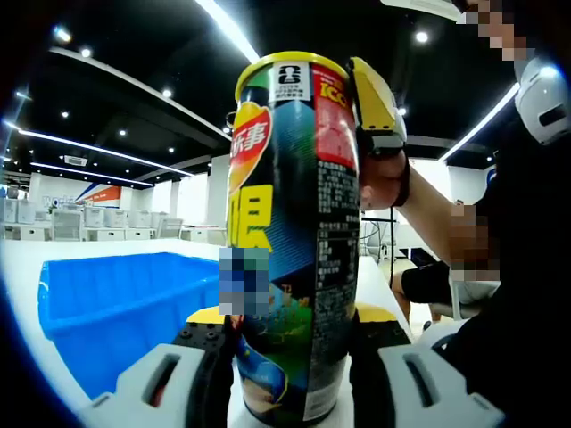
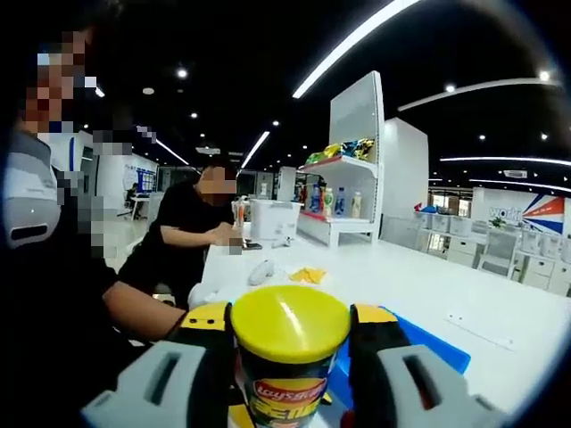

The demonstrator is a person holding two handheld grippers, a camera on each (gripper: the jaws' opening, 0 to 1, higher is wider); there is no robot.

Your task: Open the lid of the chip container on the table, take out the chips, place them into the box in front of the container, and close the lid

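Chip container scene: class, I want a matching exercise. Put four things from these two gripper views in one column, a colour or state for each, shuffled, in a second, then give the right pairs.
Things:
1. lid
2. box
3. chip container
4. table

Colours or states:
A. blue, open-topped
B. white
C. yellow, on the can between the right gripper jaws
D. upright, body between the left gripper jaws

Pairs: 1-C, 2-A, 3-D, 4-B
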